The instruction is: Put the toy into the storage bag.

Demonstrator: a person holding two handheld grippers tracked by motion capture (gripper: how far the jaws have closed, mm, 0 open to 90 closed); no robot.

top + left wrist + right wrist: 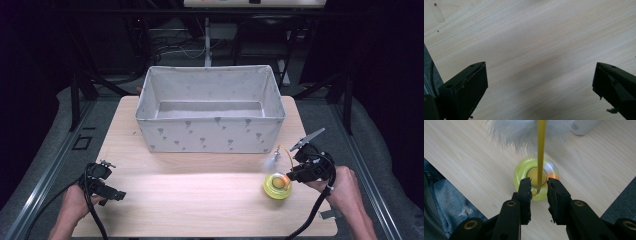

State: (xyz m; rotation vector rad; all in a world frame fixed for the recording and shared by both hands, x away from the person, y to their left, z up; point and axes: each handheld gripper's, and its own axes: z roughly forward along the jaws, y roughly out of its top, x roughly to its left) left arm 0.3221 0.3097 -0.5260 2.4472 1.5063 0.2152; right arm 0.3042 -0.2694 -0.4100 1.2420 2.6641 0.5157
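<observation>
Right gripper view showed the right gripper [538, 188] narrowed around a thin yellow wand [540, 155] rising from a round translucent yellow base [524, 170], white feather [511, 131] fluffy above. Left gripper [540, 82] gaped wide over pale wood-grain table [536, 37], well apart from the soft fabric bin [210, 135].

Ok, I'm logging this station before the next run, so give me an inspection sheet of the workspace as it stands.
Surface: light wooden table, bare in the middle.
Job's things: fabric bin at the far side, nothing seen inside; yellow disc toy with a wand and white feather near the right edge.
Clutter: nothing seen.
Grippers: left gripper open over bare wood; right gripper narrowed around the wand's base, contact unclear.
Cables: one trails from each gripper.
Surroundings: dark, metal frame legs, grey floor.
</observation>
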